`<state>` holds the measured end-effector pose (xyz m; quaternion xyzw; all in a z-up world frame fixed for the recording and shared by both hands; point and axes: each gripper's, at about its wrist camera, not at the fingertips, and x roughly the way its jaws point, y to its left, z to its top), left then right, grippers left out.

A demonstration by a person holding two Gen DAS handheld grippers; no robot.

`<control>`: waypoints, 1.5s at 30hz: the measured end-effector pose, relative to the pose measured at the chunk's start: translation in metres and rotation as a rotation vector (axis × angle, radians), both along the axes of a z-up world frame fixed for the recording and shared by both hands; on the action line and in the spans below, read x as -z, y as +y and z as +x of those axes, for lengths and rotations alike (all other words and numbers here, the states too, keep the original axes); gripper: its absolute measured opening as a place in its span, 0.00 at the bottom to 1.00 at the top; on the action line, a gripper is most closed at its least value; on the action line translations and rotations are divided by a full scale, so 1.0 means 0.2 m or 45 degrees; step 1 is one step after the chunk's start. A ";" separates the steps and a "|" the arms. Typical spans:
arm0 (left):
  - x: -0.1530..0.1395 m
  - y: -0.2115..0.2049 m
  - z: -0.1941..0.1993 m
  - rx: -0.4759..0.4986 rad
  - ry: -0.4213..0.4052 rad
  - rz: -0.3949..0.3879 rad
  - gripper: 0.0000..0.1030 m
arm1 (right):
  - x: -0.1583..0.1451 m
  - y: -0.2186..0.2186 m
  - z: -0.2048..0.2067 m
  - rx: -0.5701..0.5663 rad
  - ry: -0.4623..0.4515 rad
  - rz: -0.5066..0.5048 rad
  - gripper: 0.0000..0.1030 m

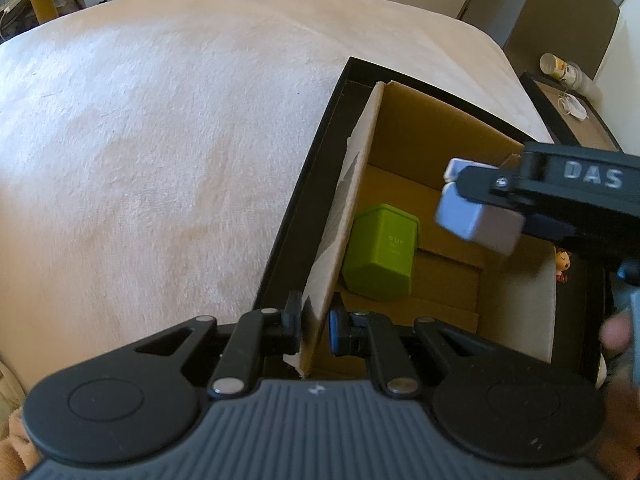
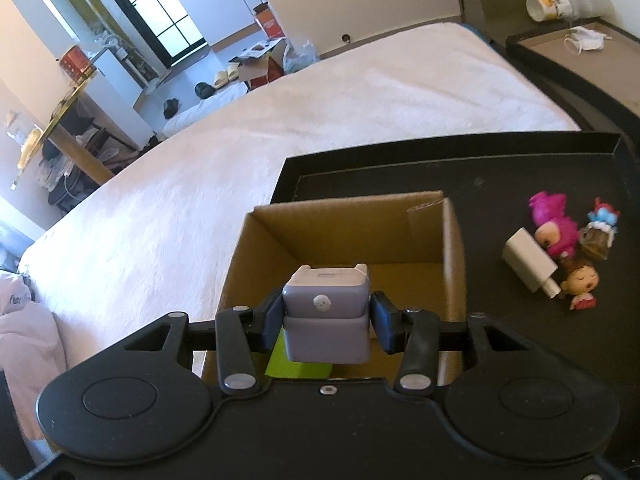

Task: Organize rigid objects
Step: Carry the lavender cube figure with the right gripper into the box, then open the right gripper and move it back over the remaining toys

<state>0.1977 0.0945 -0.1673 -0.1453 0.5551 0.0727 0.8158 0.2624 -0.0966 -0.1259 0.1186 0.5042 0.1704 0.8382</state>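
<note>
grey cube (image 2: 326, 316) over box (image 2: 454, 248), figurines (image 2: 554, 228) beside.

Box (image 2: 454, 248): we see open brown cardboard, upright on our black tray (image 2: 500, 160); its left wall is pinched between our left gripper's pads.
Green block (image 1: 380, 256): we find a lime, faceted container with faint lettering lying tilted on the box floor, against the left wall.
Grey cube (image 2: 326, 312): pale lilac-grey, two stacked halves with a round mark in front; we hold it over the box opening, clamped at its sides.
White plug (image 2: 530, 266): we see it lying on the tray right of the box, touching the figurines (image 2: 554, 232).
</note>
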 end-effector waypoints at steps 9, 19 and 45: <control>0.00 0.01 0.01 0.001 0.006 -0.006 0.12 | 0.08 0.06 0.04 0.004 0.037 0.009 0.44; 0.00 0.00 0.02 -0.023 0.014 0.002 0.12 | 0.06 0.04 0.04 -0.006 0.034 0.062 0.47; -0.03 -0.10 0.09 -0.056 0.085 0.188 0.14 | -0.06 -0.27 -0.06 0.063 0.009 0.101 0.47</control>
